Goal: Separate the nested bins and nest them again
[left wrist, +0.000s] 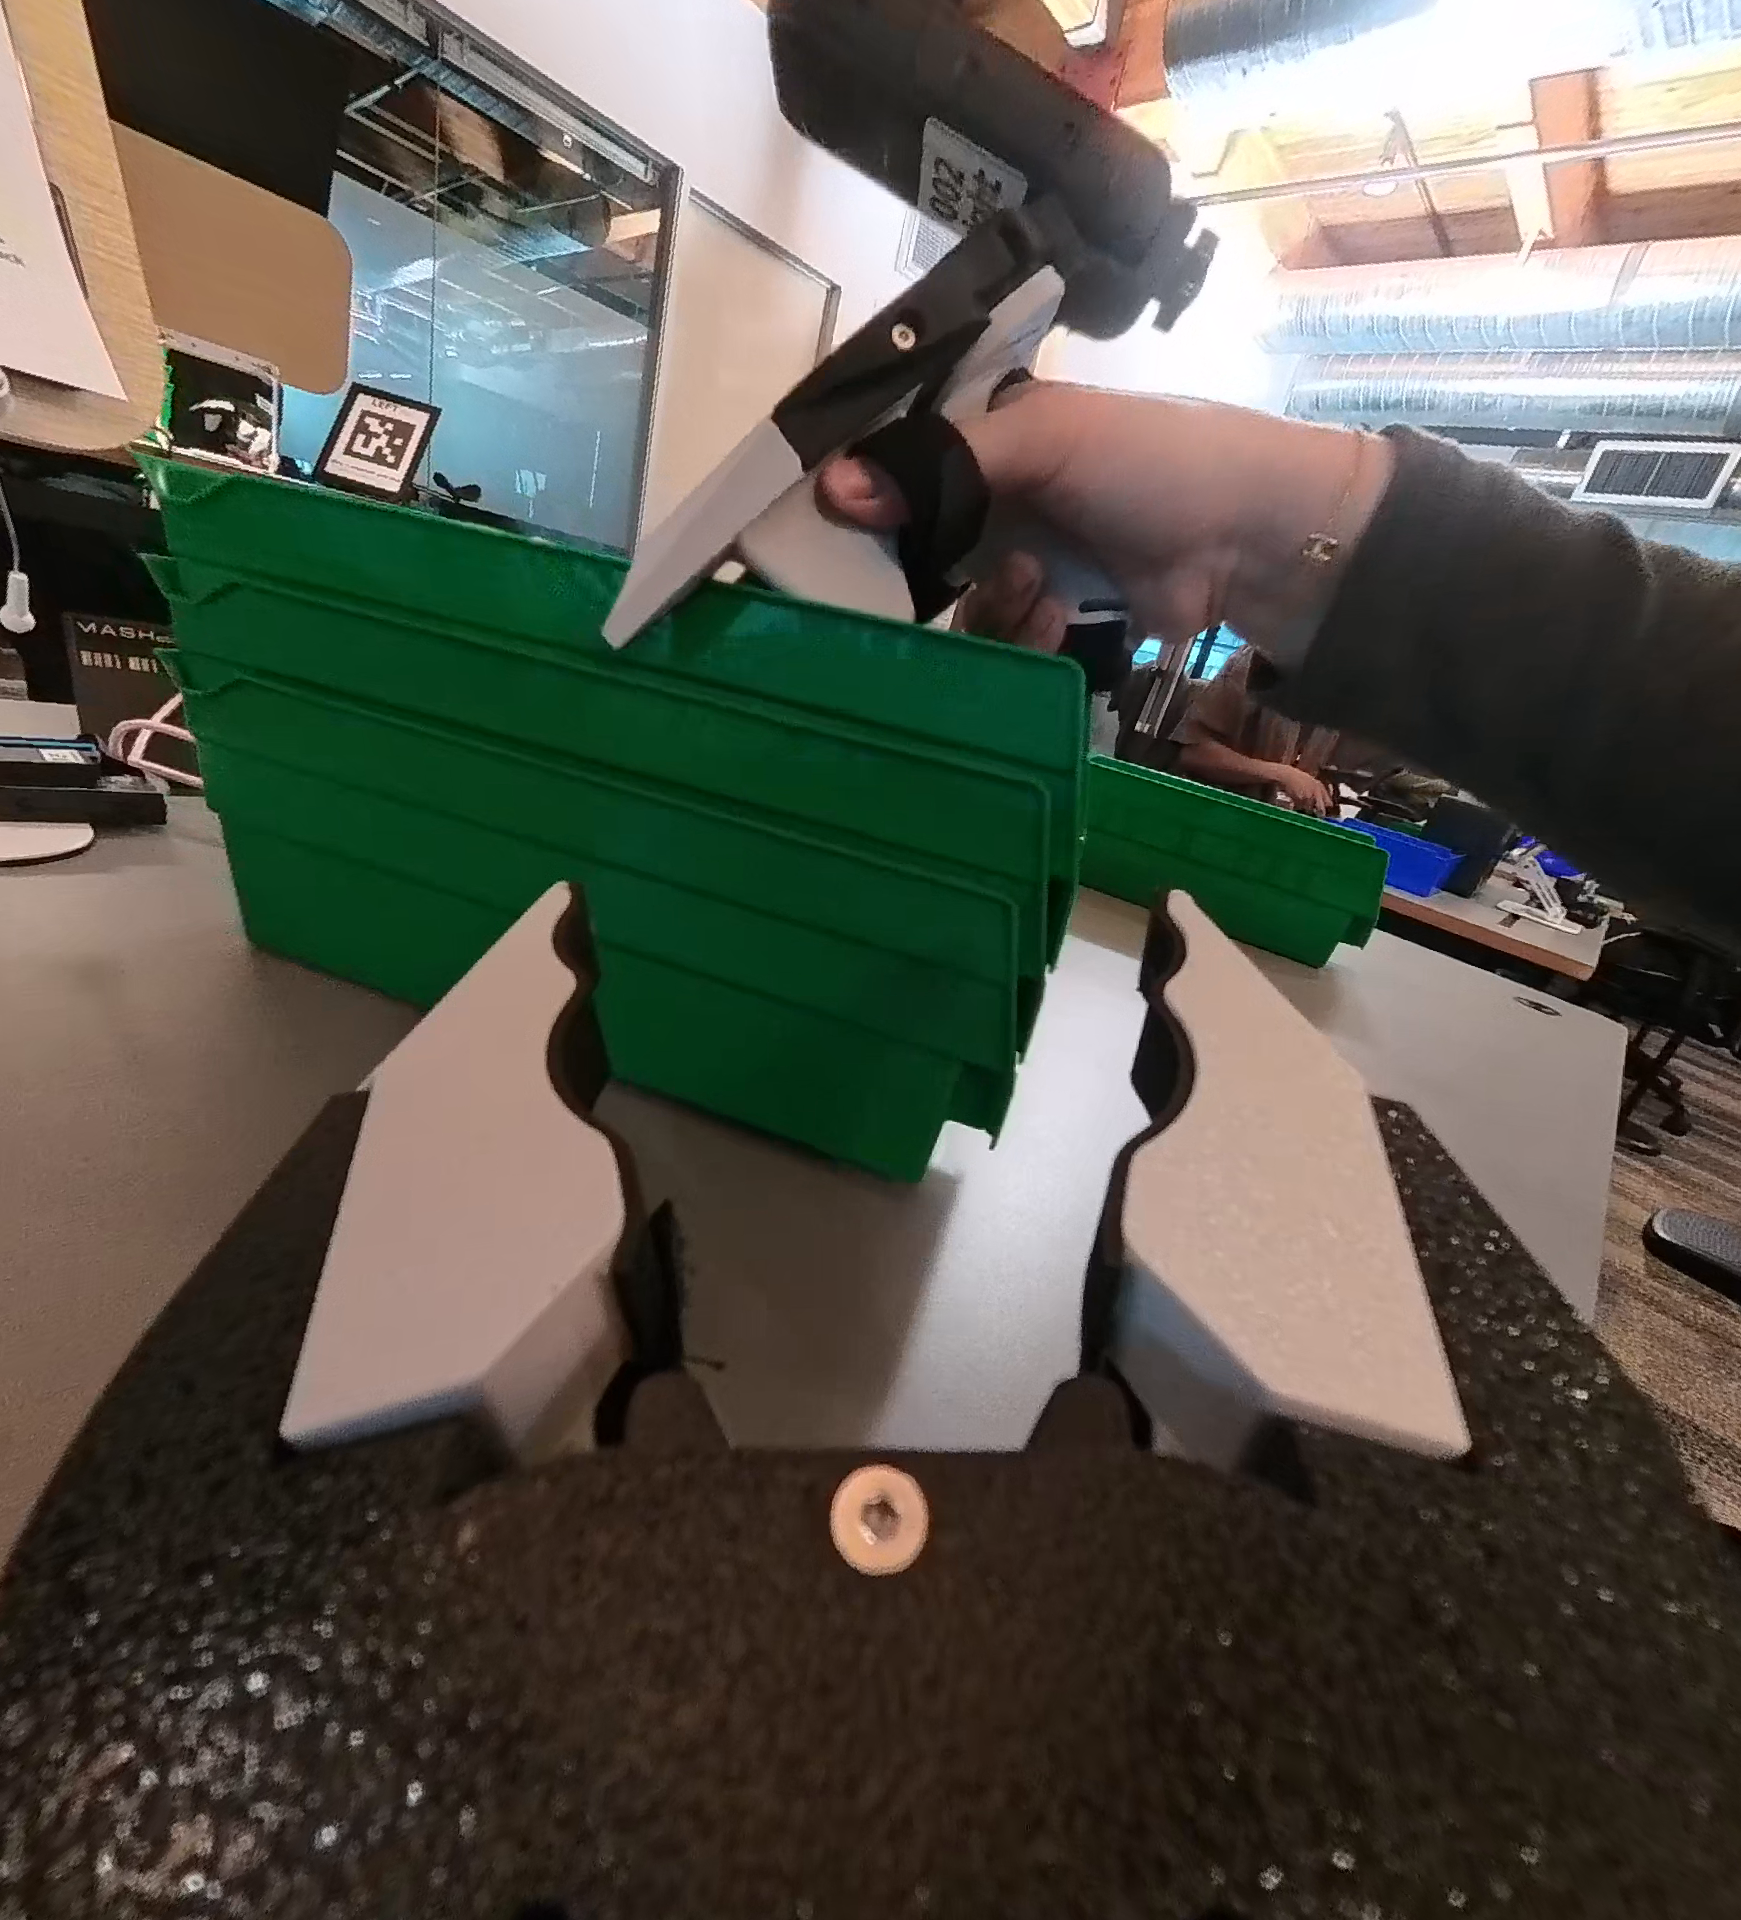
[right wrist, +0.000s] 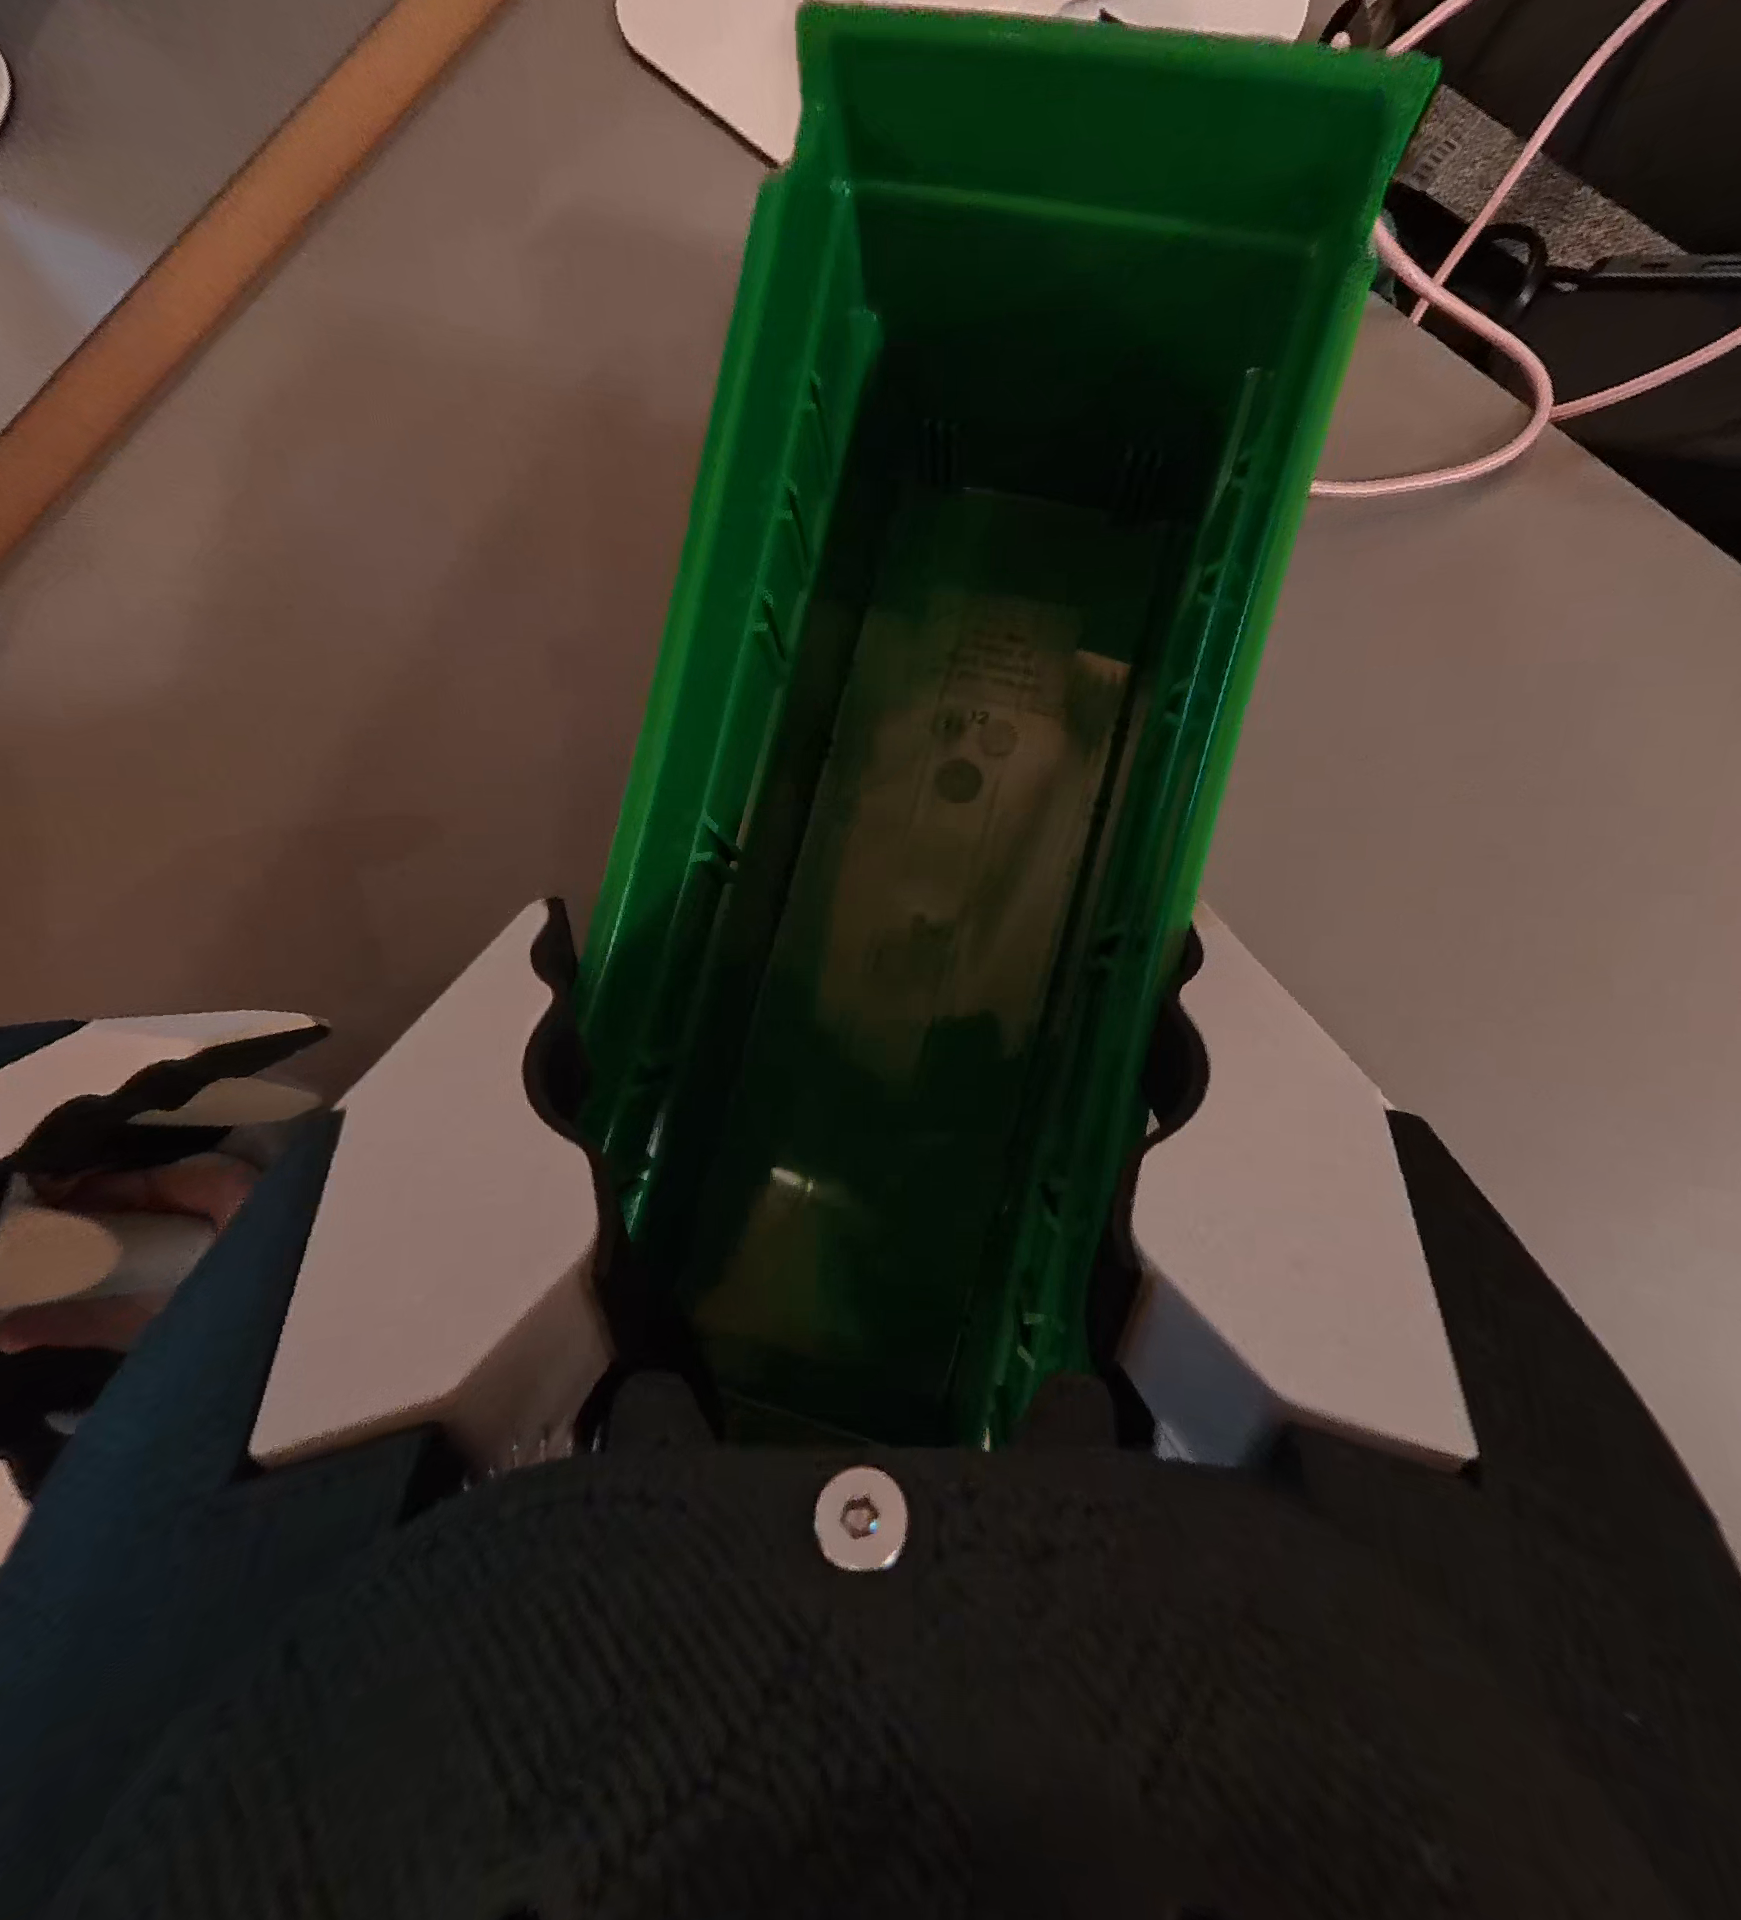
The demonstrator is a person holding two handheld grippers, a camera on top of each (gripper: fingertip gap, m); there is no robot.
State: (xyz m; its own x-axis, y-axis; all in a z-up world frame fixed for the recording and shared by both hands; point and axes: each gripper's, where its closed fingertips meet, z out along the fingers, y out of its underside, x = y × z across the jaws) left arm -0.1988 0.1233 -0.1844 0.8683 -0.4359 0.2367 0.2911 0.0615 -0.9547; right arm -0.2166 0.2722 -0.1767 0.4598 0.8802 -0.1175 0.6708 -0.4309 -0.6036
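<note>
A stack of several nested green bins [left wrist: 637, 831] stands on the grey table [left wrist: 118, 1039]. My right gripper [left wrist: 679, 592] comes down from above onto the near end of the top green bin [left wrist: 378, 540]. In the right wrist view I look down into that bin [right wrist: 1053, 312]. My right gripper [right wrist: 876, 935] straddles it, jaws wide apart, with a pad against each long wall. My left gripper [left wrist: 871, 914] is open and empty, low over the table just in front of the stack's near corner. It also shows at the left edge of the right wrist view [right wrist: 118, 1081].
A single green bin [left wrist: 1230, 852] lies on the table behind the stack to the right. Black devices [left wrist: 14, 758] and a white stand base sit at the far left. A pink cable [right wrist: 1510, 343] runs past the stack's far end. The table edge [left wrist: 1604, 1143] drops off at right.
</note>
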